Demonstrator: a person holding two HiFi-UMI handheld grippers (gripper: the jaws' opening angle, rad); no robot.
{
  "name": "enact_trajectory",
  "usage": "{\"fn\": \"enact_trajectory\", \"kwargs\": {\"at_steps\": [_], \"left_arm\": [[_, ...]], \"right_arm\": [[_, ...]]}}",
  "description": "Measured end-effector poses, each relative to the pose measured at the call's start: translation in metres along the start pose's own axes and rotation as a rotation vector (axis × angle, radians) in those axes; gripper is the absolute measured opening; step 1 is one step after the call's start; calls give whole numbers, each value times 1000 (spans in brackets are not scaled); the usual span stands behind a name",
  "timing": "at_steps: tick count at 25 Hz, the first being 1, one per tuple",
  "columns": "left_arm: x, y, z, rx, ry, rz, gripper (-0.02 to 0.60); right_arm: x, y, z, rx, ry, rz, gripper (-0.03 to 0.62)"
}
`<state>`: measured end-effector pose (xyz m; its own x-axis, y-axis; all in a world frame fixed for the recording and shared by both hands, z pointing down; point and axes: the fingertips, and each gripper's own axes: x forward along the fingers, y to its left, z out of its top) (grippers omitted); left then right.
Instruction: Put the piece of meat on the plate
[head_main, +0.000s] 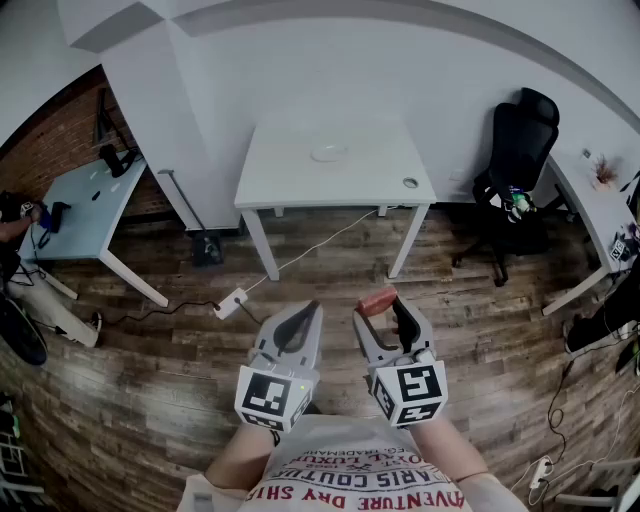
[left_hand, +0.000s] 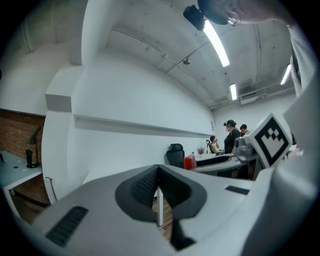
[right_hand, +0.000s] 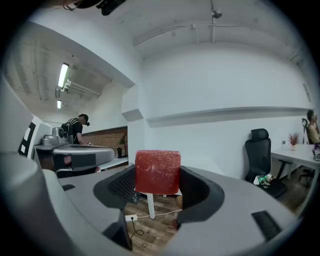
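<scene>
**Desk:** What's in front of you?

**Me:** I'm above a wooden floor (head_main: 150, 400), facing a white table (head_main: 290, 178) that stands against the wall (head_main: 400, 70). A black office chair (head_main: 520, 150) sits off the table's right end, apart from it.

**Desk:** And your tongs?

**Me:** I hold both about level over the floor, on the near side of the table, side by side and not touching. My left gripper (head_main: 311, 309) has its jaws brought together, and its own view shows the pads meeting at the tips with nothing between them. My right gripper (head_main: 383, 306) stands wide, clamped on the piece of meat (head_main: 378, 299).

**Desk:** Where's the plate?

**Me:** The plate (head_main: 328, 152) is white and lies on the table top close to the far edge, about midway along it.

**Desk:** And the meat, exactly?

**Me:** It's a red block pinched at the jaw tips, with its top rising above the pads. It is over the floor, well apart from the plate, and the table's near edge lies between them.
</scene>
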<state>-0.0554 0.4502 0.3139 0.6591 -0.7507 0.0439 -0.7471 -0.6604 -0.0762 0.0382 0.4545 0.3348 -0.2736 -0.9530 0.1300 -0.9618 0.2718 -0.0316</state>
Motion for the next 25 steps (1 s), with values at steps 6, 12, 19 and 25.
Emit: {"fn": "enact_trajectory", "kwargs": {"at_steps": [6,12,19,25], "left_arm": [[5,-1,-3,-12,11,-14,0],[10,0,-11,-24,27,-22,0],[19,2,-14,-55,31,-24,0],[34,19,-20,-62,32,-26,0]], "right_arm": [[4,-4,-1,3,10,-6,278],[9,-11,-5,27,20,-31,278],[11,-14,-10,20,38,-16,278],[33,-16,-11,14,44,-7,278]]}}
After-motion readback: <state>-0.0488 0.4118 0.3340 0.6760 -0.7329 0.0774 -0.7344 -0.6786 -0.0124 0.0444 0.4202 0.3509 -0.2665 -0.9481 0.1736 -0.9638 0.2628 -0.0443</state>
